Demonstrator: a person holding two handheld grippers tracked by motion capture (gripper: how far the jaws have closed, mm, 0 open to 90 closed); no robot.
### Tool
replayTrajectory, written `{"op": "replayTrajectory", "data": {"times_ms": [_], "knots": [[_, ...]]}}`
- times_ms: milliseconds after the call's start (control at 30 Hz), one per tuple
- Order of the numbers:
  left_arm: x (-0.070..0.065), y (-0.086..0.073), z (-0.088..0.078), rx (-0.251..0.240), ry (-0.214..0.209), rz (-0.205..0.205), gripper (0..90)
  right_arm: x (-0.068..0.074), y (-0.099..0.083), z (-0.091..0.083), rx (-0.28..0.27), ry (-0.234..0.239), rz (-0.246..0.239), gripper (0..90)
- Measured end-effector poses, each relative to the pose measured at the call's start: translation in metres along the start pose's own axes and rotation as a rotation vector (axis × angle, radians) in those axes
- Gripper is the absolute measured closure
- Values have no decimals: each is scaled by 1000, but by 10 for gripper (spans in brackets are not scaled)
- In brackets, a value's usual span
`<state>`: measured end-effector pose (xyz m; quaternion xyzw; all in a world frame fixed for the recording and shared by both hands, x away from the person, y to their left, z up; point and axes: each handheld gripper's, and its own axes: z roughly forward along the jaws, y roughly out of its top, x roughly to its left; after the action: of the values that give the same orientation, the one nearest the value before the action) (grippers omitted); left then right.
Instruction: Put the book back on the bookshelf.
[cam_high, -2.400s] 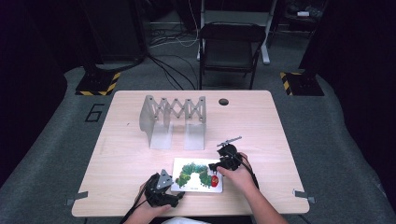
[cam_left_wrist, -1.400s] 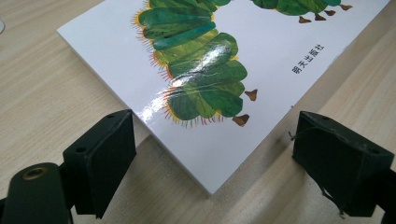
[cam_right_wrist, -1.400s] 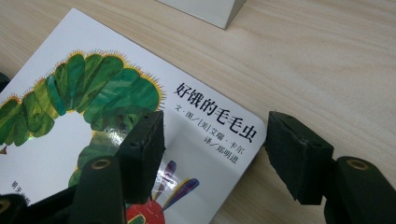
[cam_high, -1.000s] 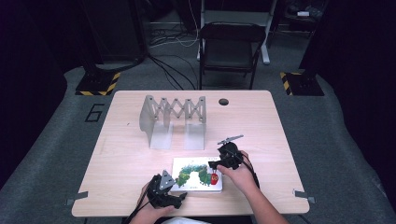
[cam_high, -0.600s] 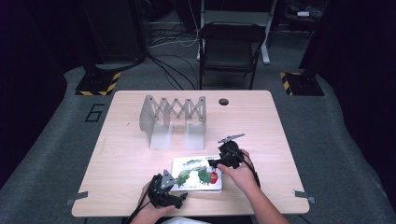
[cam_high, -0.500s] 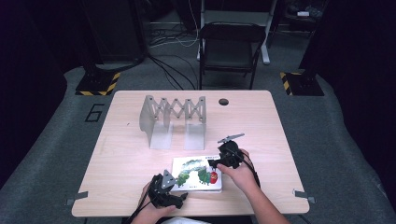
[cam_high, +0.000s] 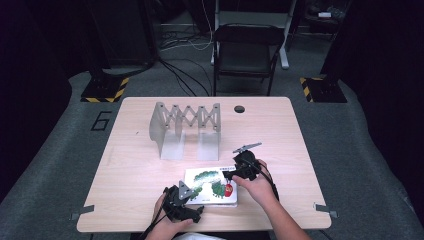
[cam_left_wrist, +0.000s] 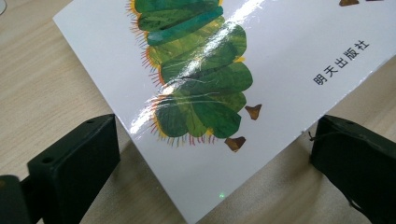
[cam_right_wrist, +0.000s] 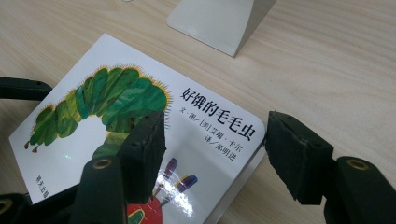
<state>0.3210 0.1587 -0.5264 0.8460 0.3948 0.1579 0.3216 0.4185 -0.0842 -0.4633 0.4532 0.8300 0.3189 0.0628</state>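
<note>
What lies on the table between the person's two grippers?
In the high view, a picture book with a green caterpillar cover lies flat between the left gripper and the right gripper; both stand open at its corners.

1. A grey accordion-style metal book rack (cam_high: 186, 131) is seen upright on the light wooden desk (cam_high: 280, 135).
2. A black folding chair (cam_high: 246, 50) is placed beyond the desk, on the grey floor (cam_high: 360, 150).

You face pale wood worktop (cam_high: 280, 130) with round cable hole (cam_high: 239, 109) near far edge. Grey carpet floor (cam_high: 365, 150) around it (number 6 (cam_high: 101, 120) marked at your left). Black folding chair (cam_high: 246, 52) beyond, cables (cam_high: 182, 42) trailing, two yellow-black striped bases (cam_high: 102, 90), dark surroundings.
</note>
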Motion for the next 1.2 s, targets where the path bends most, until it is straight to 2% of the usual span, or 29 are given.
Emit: {"op": "replayTrajectory", "data": {"times_ms": [67,200,600,833,900,1000,1100,1200], "knots": [[0,1,1,3,7,-7,0,0,1,-1,-7,1,-11,379],[2,2,1,14,19,-32,0,3,3,-2,-12,18,-4,381],[5,4,2,24,24,-29,0,7,6,-6,-21,18,-15,382],[7,3,2,12,31,-30,0,9,7,-7,-28,20,-3,383],[6,2,2,0,27,-43,0,9,8,-7,-28,24,-5,383],[7,1,1,-7,24,-26,0,8,7,-6,-30,19,-4,383],[7,-1,2,-17,23,-35,0,6,6,-5,-24,22,-7,385],[9,0,2,-17,20,-30,3,3,5,-3,-21,31,14,392]]}}
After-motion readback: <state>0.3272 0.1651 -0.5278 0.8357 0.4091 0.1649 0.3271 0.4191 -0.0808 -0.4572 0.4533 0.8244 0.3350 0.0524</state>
